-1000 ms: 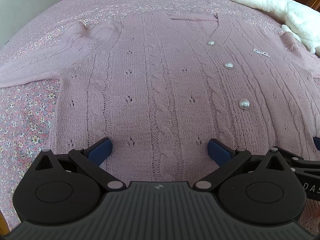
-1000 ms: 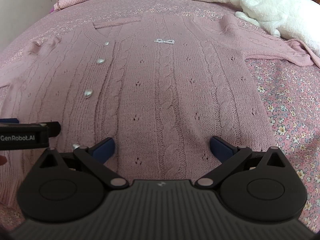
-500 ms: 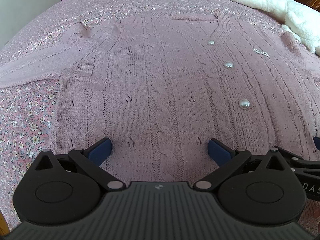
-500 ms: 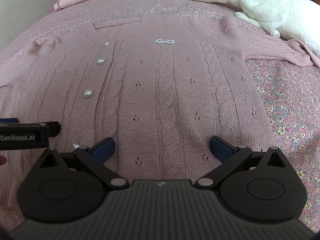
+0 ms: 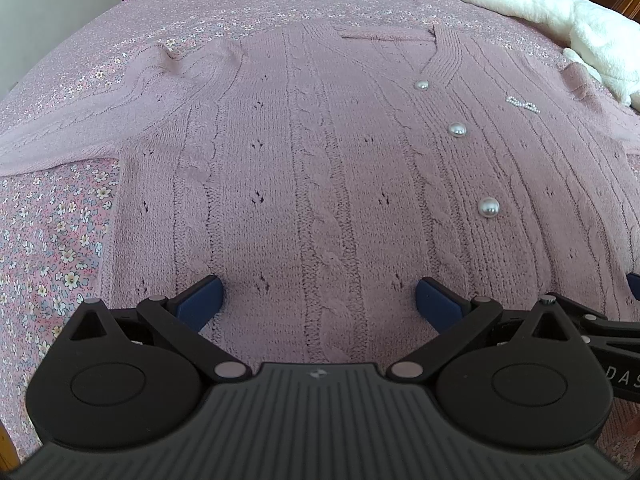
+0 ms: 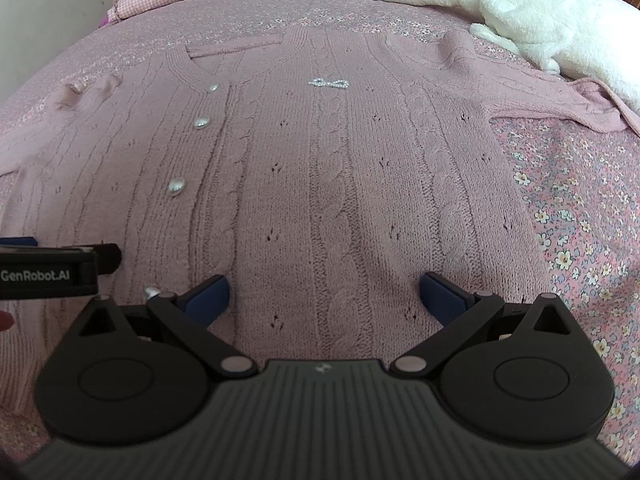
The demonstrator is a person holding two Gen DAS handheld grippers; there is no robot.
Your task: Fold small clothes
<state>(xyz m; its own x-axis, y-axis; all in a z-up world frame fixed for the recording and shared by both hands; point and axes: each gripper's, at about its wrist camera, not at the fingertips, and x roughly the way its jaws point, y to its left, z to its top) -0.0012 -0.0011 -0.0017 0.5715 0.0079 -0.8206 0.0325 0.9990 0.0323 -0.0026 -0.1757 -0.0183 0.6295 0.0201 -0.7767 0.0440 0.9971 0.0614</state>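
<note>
Left tongs (image 5: 318,300) read "GenRobot.AI"; right tongs (image 6: 324,296) show "DAS". Both spread wide, holding nothing, over one cardigan (image 6: 340,200) with four visible buttons (image 6: 176,186).

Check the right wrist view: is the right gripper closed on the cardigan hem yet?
No, the right gripper stands wide open, its blue fingertips spread apart over the flat pink cardigan.

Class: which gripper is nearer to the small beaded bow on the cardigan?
Right. The beaded bow lies straight ahead of the right gripper; from the left gripper it sits far off to the right.
</note>
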